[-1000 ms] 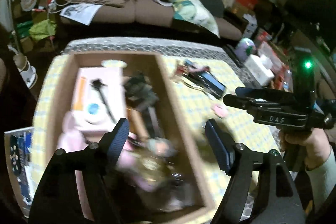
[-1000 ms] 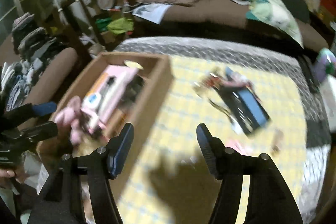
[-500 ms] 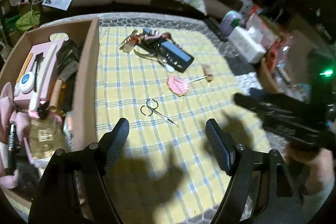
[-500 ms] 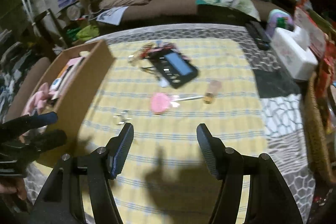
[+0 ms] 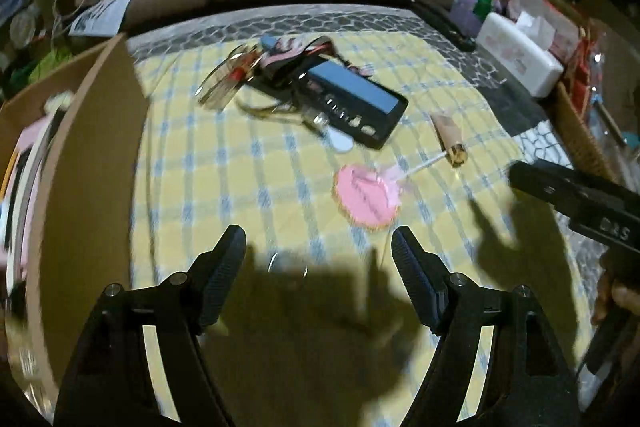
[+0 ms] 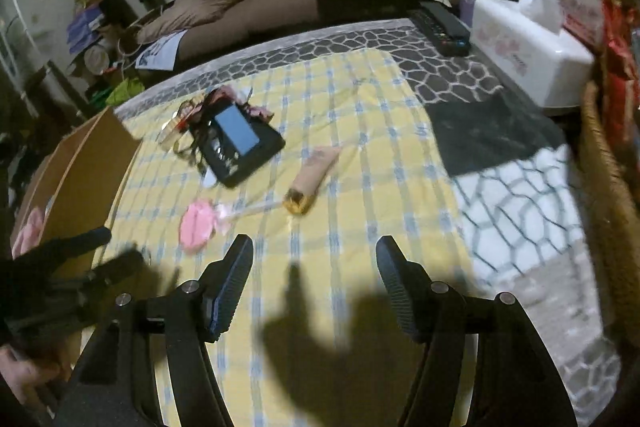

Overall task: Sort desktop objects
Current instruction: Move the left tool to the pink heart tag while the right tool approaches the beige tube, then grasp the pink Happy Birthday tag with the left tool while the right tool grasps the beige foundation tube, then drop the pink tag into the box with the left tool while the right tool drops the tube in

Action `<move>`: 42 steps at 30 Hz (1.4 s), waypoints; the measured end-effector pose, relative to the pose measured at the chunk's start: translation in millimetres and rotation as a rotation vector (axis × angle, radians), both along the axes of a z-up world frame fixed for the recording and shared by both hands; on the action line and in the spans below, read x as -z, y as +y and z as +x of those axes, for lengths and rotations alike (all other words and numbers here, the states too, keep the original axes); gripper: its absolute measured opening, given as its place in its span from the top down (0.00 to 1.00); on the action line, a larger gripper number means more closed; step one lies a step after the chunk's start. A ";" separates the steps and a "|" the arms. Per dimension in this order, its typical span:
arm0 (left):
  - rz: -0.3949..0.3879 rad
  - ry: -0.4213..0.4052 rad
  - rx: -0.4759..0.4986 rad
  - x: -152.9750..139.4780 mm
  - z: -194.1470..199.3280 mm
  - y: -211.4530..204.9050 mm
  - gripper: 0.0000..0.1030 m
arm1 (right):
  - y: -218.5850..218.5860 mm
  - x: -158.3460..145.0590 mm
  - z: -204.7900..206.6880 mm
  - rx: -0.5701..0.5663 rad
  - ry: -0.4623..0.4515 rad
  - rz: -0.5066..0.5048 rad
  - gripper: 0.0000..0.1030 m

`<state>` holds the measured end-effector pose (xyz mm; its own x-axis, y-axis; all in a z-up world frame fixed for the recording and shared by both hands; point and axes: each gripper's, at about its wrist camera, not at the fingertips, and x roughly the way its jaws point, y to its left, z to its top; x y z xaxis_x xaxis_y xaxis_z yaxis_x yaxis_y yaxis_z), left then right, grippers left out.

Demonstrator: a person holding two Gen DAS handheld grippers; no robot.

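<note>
Lying on the yellow cloth of the bench, the tube (image 6: pixel 316 173) sits ahead of the right gripper (image 6: pixel 314 281), its long axis slanting away to the upper right, cap end nearer. The left gripper (image 5: pixel 318 269) is nearer the pink disc (image 5: pixel 366 197). Both jaws stand open, empty.

box (image 5: pixel 92 163) left of lollipop (image 5: pixel 366 197), tube (image 5: pixel 450 135) right

Pink disc (image 5: pixel 367 197), beige tube (image 6: pixel 313 173), perhaps scissors (image 5: pixel 288 265)
</note>
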<state>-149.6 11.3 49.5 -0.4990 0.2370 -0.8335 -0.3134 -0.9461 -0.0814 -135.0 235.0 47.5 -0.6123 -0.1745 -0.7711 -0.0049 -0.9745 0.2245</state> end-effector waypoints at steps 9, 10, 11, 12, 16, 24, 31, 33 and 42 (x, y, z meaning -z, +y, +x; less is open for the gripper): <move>-0.091 0.014 0.127 22.8 -22.3 36.4 0.29 | -19.2 32.2 -64.3 0.025 -0.037 -0.006 0.51; -0.095 0.011 0.148 26.5 -23.2 40.1 0.29 | -20.9 35.1 -68.0 0.020 -0.044 0.017 0.58; -0.098 0.009 0.162 28.7 -23.4 42.3 0.29 | -23.1 37.5 -70.1 0.011 -0.051 0.045 0.60; -0.101 0.005 0.183 32.6 -23.5 45.7 0.29 | -24.0 37.7 -71.0 0.003 -0.046 0.066 0.65; -0.102 0.014 0.198 40.2 -25.5 51.6 0.24 | -21.8 39.9 -69.2 -0.042 -0.038 0.127 0.83; -0.008 -0.013 0.139 33.8 -30.3 37.6 0.54 | -7.4 22.0 -51.4 -0.042 0.005 0.080 0.83; 0.086 0.010 0.060 -5.3 -12.1 5.3 0.54 | -13.0 -22.7 -23.9 -0.078 0.066 0.019 0.83; 0.118 0.028 0.040 -24.8 -3.6 -8.5 0.54 | -21.9 -41.8 -13.6 -0.100 0.087 0.002 0.82; 0.128 0.137 -0.148 -111.9 18.0 -133.1 0.54 | -120.9 -114.1 1.3 -0.260 0.147 -0.065 0.82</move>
<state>-131.6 -121.8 161.4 -0.6423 0.2527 -0.7236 -0.1884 -0.9672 -0.1704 -133.7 114.1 161.5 -0.6448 -0.3862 -0.6597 0.2800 -0.9223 0.2663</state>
